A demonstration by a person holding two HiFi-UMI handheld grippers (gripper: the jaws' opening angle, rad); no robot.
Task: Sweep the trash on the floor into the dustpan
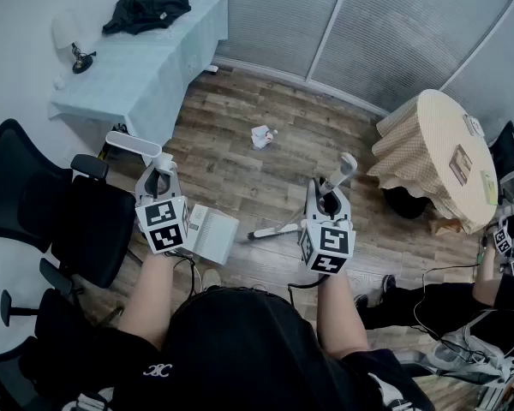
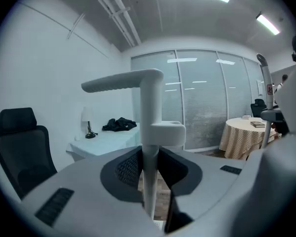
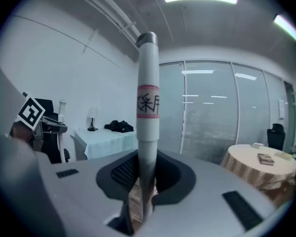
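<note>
Crumpled white trash (image 1: 261, 135) lies on the wooden floor ahead of me, apart from both tools. My left gripper (image 1: 158, 181) is shut on the white dustpan handle (image 1: 134, 144); the dustpan (image 1: 211, 234) rests on the floor just right of it. In the left gripper view the handle (image 2: 149, 132) stands upright between the jaws of the left gripper (image 2: 150, 177). My right gripper (image 1: 328, 202) is shut on the broom handle (image 1: 346, 167), and the broom head (image 1: 272, 229) lies on the floor between the two grippers. In the right gripper view the right gripper (image 3: 147, 181) clamps the broom handle (image 3: 148, 107).
A table with a pale blue cloth (image 1: 146, 67), a black garment (image 1: 146, 8) and a small lamp (image 1: 79, 51) stands far left. Black office chairs (image 1: 43, 212) crowd the left. A round checked table (image 1: 437, 157) is at right, and another person (image 1: 445, 302) sits at lower right among cables.
</note>
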